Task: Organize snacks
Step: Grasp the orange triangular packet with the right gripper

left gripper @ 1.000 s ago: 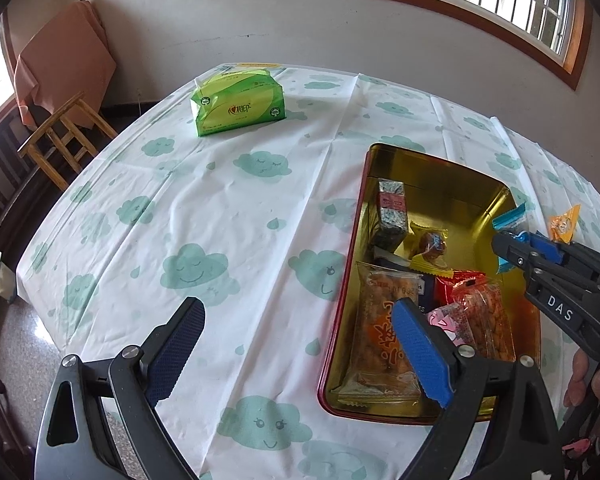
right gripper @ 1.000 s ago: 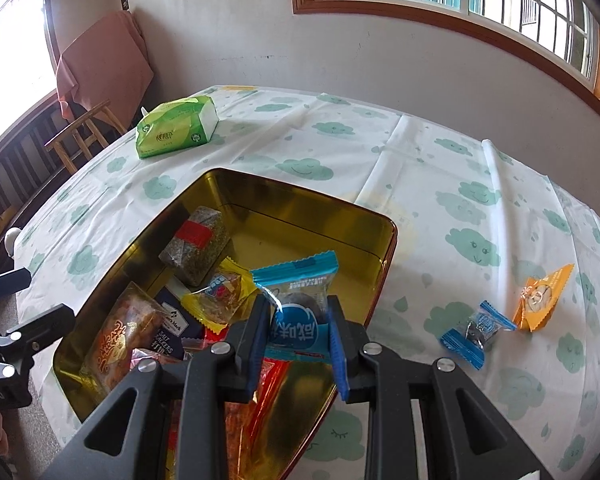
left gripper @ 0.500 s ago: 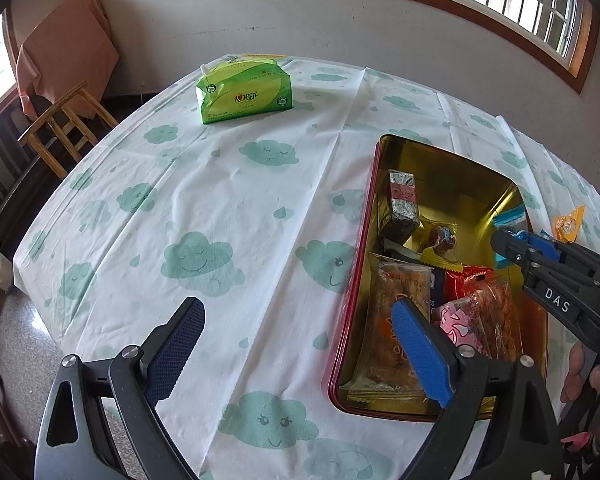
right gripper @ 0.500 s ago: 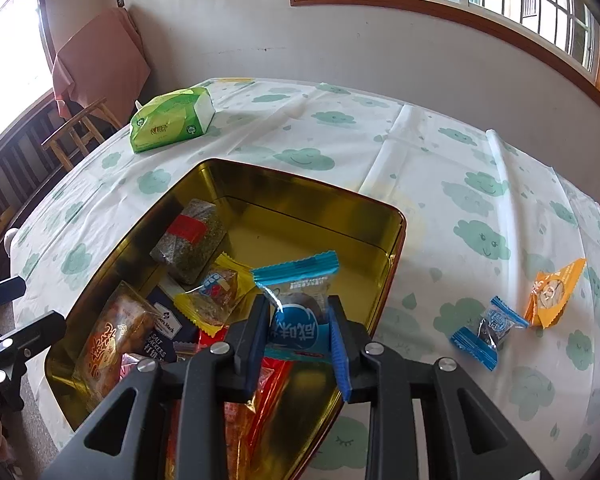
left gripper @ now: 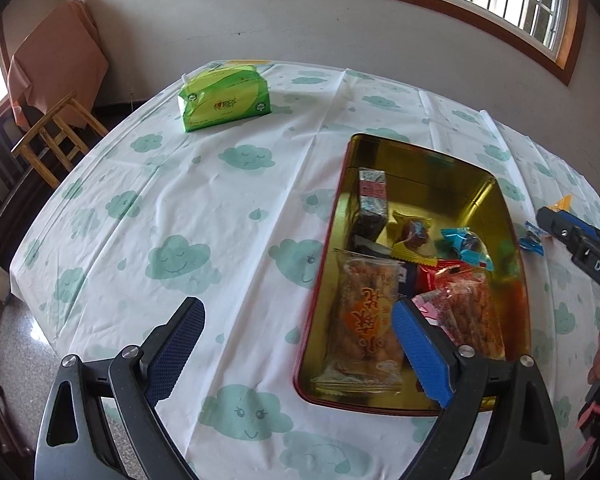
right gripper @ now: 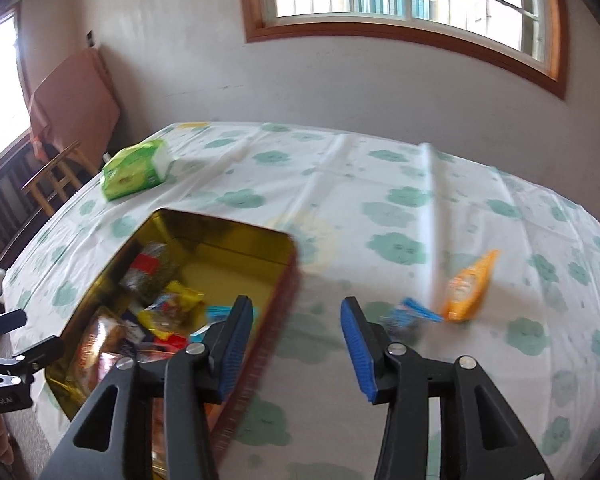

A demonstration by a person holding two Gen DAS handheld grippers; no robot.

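A gold tin with a red rim (left gripper: 428,160) (right gripper: 228,236) sits on the cloud-print tablecloth and holds several wrapped snacks. A blue-wrapped candy (left gripper: 466,246) lies inside it among them. My left gripper (left gripper: 296,344) is open and empty, low over the tin's near left edge. My right gripper (right gripper: 296,336) is open and empty, above the tin's right rim; it also shows in the left wrist view (left gripper: 556,224). On the cloth to the right of the tin lie a second blue candy (right gripper: 410,314) (left gripper: 532,240) and an orange packet (right gripper: 470,286).
A green tissue pack (left gripper: 224,98) (right gripper: 136,168) stands at the table's far left. A wooden chair (left gripper: 56,136) with an orange cloth behind it is off the table's left edge. The table's near edge drops to the floor at the left.
My right gripper opened and let go of the blue candy, which now lies in the tin. It then swung right towards the loose snacks. My left gripper stayed open.
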